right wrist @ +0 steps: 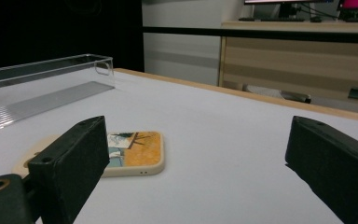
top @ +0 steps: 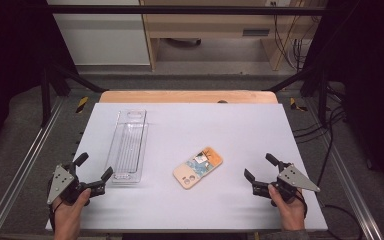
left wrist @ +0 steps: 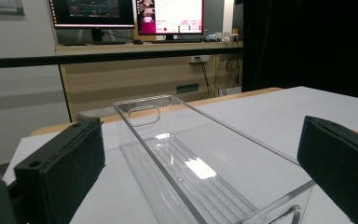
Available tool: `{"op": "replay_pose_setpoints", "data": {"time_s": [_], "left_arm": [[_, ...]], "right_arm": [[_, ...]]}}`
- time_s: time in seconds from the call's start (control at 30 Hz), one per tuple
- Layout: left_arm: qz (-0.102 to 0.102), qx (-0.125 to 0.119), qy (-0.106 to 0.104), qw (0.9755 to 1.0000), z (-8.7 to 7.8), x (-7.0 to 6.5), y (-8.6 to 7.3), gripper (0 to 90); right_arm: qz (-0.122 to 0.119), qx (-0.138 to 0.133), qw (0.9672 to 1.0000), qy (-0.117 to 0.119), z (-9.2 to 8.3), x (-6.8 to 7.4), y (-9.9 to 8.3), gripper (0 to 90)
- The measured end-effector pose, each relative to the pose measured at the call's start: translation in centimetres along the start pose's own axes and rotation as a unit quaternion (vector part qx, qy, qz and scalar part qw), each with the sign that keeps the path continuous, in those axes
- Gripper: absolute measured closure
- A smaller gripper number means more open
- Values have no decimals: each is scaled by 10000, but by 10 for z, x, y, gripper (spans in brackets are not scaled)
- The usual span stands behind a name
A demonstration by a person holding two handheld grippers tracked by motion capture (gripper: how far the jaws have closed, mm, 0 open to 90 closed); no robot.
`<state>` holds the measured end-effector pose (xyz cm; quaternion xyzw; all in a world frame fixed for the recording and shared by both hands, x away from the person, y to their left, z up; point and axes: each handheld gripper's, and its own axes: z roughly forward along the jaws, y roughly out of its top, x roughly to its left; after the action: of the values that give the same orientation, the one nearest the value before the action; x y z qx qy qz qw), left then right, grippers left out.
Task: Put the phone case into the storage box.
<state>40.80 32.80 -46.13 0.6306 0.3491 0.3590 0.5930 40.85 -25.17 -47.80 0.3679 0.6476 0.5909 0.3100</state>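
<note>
High view first: your left gripper [top: 93,172] sits at the near left corner of the white table top [top: 240,130], jaws spread wide with nothing between them, your left hand [top: 70,212] wrapped around its body from below. Just ahead of its jaws lies the near end of the long clear plastic tray [top: 128,146] — close, but not touching. The tray runs lengthwise away from you along the left part of the table, and it holds nothing.

Your right gripper [top: 261,173] mirrors this at the near right, jaws also wide apart and gripping nothing, your right hand [top: 289,209] behind it. Its jaws point toward the middle of the table, where the beige phone case with an orange and blue picture [top: 198,168] lies flat and at a slant. The case is apart from your right gripper and well apart from the tray.

Left gripper view: the two black jaws stand at either edge, and the clear tray [left wrist: 186,158] stretches away between them, its handle cut-out at the far end.

Right gripper view: the phone case [right wrist: 133,151] lies flat on the table just past the left-hand jaw — partly hidden by it — while the tray [right wrist: 42,88] stands farther off at the left.
</note>
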Motion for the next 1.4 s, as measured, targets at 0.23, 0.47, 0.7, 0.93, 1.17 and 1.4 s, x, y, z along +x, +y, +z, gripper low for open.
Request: {"op": "replay_pose_setpoints", "data": {"time_s": [0.23,0.47,0.7,0.93,1.17,1.4], "left_arm": [[-53,9,47,10000,0,2,0,6],[-68,50,12,10000,1,-1,-1,7],[-107,91,-7,9999,3,-2,-1,7],[-104,120,-67,9999,4,-5,-1,6],[-105,116,-71,9999,4,-5,0,6],[-128,82,-85,9998,2,-6,2,5]], "right_arm": [[20,155,9998,-81,1,-2,-2,61],[-42,339,9992,-190,4,2,0,50],[108,465,9983,-321,11,4,16,49],[-23,672,9970,-375,15,1,40,57],[-217,897,9950,-382,25,3,59,86],[-283,1154,9925,-285,46,-5,72,117]]}}
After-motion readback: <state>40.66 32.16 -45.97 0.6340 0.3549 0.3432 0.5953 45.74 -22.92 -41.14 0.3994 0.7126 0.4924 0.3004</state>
